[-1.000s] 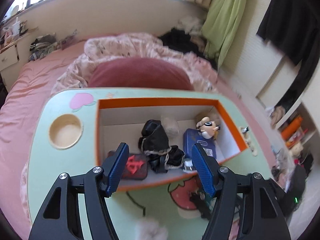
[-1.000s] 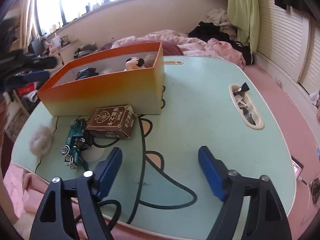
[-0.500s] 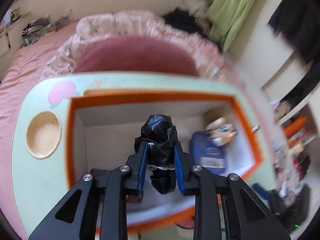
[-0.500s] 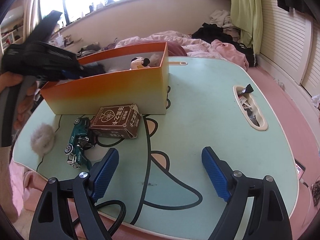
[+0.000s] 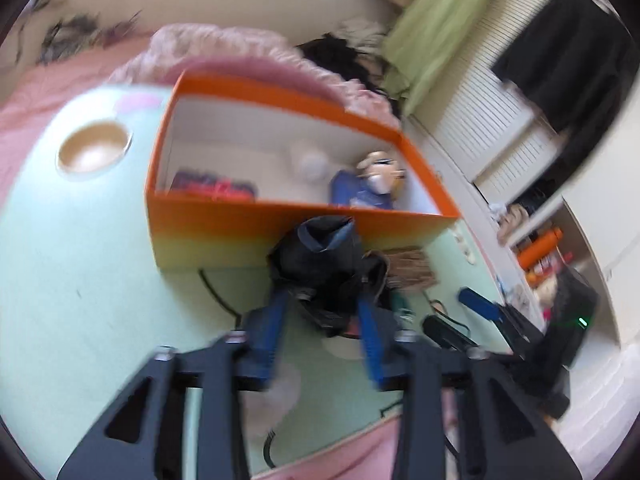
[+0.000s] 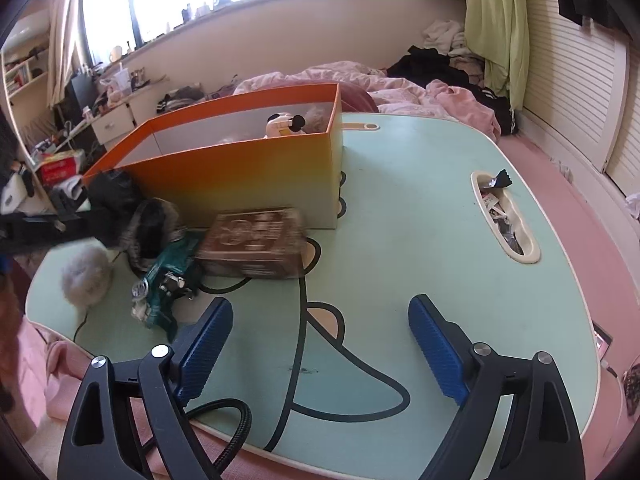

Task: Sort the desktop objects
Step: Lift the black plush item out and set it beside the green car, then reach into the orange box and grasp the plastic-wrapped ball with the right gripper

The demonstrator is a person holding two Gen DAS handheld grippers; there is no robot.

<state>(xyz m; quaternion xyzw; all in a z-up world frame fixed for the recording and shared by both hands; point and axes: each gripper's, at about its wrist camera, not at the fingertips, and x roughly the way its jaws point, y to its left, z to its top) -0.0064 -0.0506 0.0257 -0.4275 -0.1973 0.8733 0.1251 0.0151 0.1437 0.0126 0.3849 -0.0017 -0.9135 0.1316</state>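
**Black bundle lifted out of the orange box and brought down to the worktop**

A second ago the crumpled black cloth bundle (image 5: pixel 320 256) is seen lying inside the open orange cardboard box (image 5: pixel 224 228), between a red pouch (image 5: pixel 216 190) and a blue tin (image 5: pixel 358 196). Half a second ago it is pinched tightly between the blue fingers (image 5: pixel 272 328) of the left gripper (image 5: pixel 320 324). Now it is found outside the box, in the centre of the left wrist view, in front of the box's near wall and above the pale green worktop (image 5: pixel 88 280). In the right wrist view it appears at the left edge, beside a grey fluffy pompom (image 6: pixel 86 276), a green toy car (image 6: pixel 168 284) and a brown printed carton (image 6: pixel 254 242).

The left fingers are opening around the bundle, which is still between them; motion blur hides whether the pads are still pressed on it, so the hold cannot be told for certain. The bundle is judged to be in the act of release among the loose items.

The right gripper (image 6: pixel 320 340) is kept where it was, low in its own view over bare worktop, its fingers widening further with nothing between them.

For the sorting, this is read as one item taken back out of the box. The doll figure (image 6: pixel 286 125) remains in the box, and the pouch and tin with it.
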